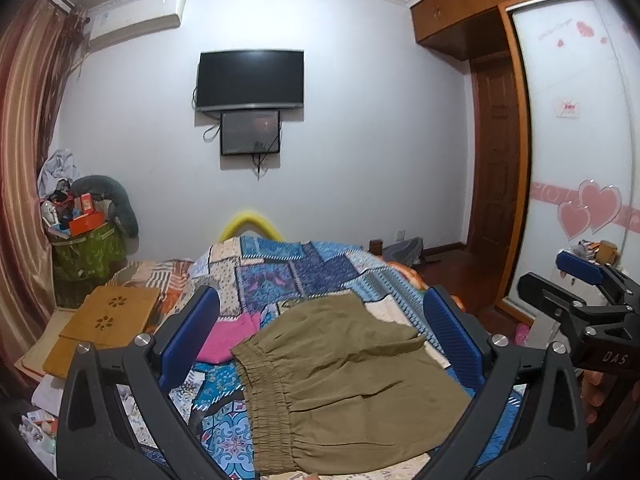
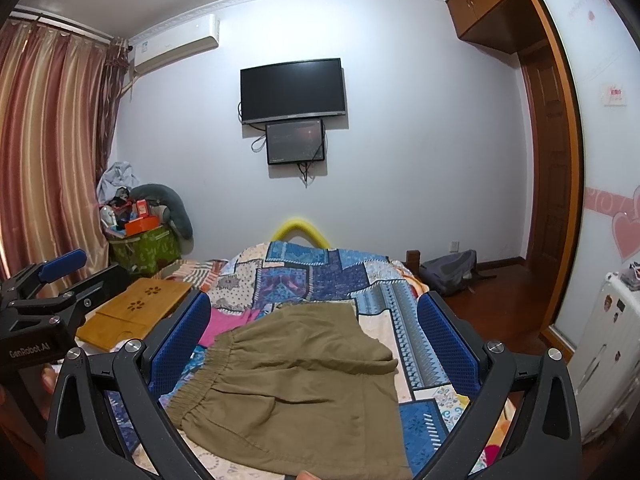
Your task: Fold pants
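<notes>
Both tools, left tool (image 1: pixel 320 336) and right tool (image 2: pixel 314 334), hang released above the olive pants (image 2: pixel 292 392) (apparently already folded) on the bed (image 2: pixel 320 272), so I can judge the next grasp.

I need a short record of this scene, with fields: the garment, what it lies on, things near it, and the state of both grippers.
garment: olive pants, lying spread out, elastic waistband toward the left
surface: patchwork quilt on the bed
beside garment: pink cloth, at the waistband's far left, partly under the pants
left of bed: wooden lap tray
left gripper: open, above the pants, holding nothing
right gripper: open, above the pants, holding nothing
fold: not yet begun
</notes>
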